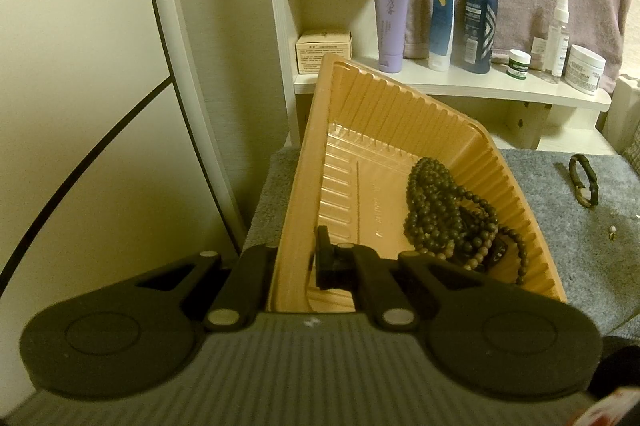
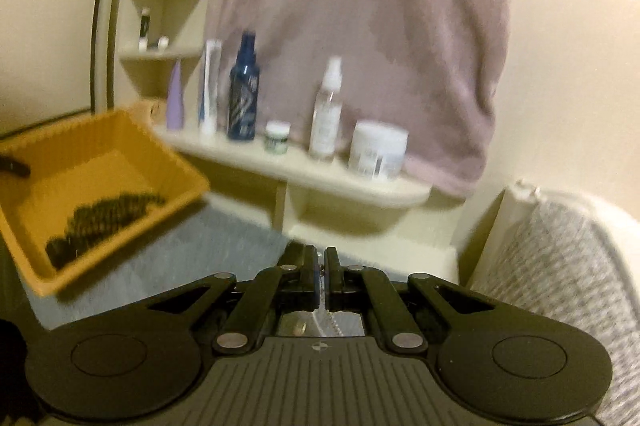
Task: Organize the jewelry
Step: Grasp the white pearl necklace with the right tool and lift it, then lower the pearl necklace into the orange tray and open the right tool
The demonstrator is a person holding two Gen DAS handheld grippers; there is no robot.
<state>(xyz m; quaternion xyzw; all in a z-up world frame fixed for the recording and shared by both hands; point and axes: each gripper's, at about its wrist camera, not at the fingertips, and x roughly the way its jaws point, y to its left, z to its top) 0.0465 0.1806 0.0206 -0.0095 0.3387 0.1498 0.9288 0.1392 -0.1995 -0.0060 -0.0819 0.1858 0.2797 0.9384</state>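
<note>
My left gripper (image 1: 292, 258) is shut on the near wall of the orange ribbed tray (image 1: 400, 117), one finger inside and one outside, and holds it tilted above the grey cloth (image 1: 560, 246). A heap of dark bead strands (image 1: 452, 214) lies in the tray's lower corner. A dark cord bracelet (image 1: 584, 181) and a tiny pale earring (image 1: 611, 232) lie on the cloth to the right. In the blurred right wrist view my right gripper (image 2: 321, 266) is shut on a thin pale chain (image 2: 329, 322) that hangs down behind the pads. The tray (image 2: 172, 161) and beads (image 2: 108, 214) are to its left.
A white shelf (image 1: 460, 85) behind the cloth carries tubes, a blue spray bottle (image 1: 480, 17), a clear sprayer and cream jars. A mauve towel (image 2: 360, 5) hangs above it. A mirror frame (image 1: 176, 65) stands at the left, and a knitted grey surface (image 2: 560, 266) at the right.
</note>
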